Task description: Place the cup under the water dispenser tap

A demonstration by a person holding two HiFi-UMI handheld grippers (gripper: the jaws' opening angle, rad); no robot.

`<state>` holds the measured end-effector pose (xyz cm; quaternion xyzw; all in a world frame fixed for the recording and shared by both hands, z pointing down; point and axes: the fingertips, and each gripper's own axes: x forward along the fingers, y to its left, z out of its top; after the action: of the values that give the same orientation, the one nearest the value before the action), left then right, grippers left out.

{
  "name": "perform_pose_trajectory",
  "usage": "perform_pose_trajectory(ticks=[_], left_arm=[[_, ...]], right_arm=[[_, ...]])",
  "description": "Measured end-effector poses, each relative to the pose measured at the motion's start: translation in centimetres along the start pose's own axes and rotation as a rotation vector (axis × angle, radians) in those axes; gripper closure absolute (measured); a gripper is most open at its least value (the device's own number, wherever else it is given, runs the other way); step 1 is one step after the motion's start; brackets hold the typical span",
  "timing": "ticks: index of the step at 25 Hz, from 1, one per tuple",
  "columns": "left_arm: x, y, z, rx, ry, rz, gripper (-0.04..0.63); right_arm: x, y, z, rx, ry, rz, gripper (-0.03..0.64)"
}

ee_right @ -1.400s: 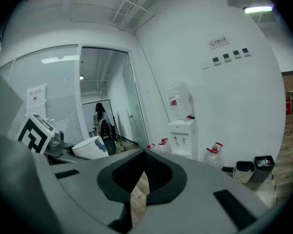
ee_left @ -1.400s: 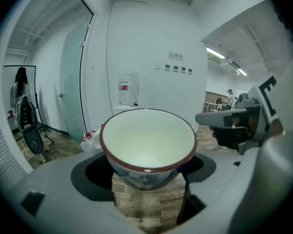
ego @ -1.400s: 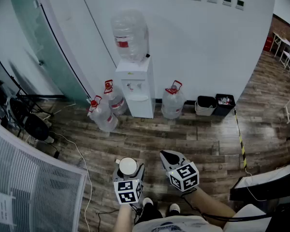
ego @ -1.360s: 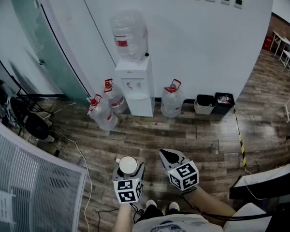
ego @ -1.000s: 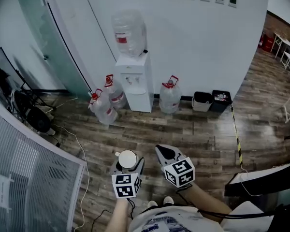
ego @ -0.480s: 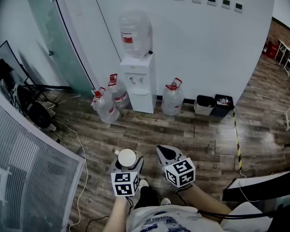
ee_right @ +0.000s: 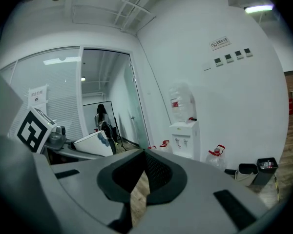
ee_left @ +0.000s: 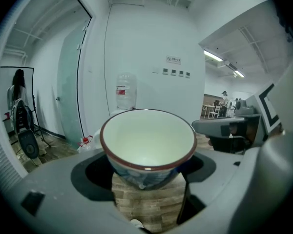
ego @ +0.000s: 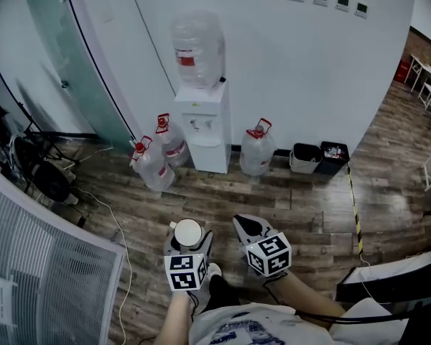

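Left gripper (ego: 189, 243): jaws clamped on the upright white ceramic cup with dark red rim (ego: 187, 231). White floor-standing water dispenser (ego: 203, 124): against the wall, well apart from the cup. Right gripper (ego: 244, 227): jaws nearly together, nothing held.

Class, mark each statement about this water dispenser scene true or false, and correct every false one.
1. The left gripper holds the cup upright. True.
2. The cup is full of water. False: its inside is empty.
3. The cup stands under the tap of the water dispenser. False: it is in the left gripper, far across the floor from the dispenser.
4. A large bottle sits on top of the water dispenser. True.
5. The right gripper grips a jug. False: its fingers are together with nothing between them.
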<state>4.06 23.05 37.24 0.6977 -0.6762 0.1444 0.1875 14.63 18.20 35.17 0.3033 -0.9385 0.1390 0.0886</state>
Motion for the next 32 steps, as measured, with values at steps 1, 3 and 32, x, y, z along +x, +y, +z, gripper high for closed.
perform_pose_trajectory(ticks=[1,3,32], left_arm=[[0.8,0.8,0.6,0.002,-0.001,-0.005,0.163],[2.2,2.6,2.0,0.007,-0.007,-0.017,0.163],[20.0,20.8,12.0,0.027,0.023,-0.098,0.163]], right_arm=[[1.2,-0.2,0.3,0.001,0.003,-0.004,0.597],[3.7,-0.6,1.1,0.004,0.010,-0.012,0.597],[28.6,-6.9,8.1,0.029,0.044,-0.106,0.597]])
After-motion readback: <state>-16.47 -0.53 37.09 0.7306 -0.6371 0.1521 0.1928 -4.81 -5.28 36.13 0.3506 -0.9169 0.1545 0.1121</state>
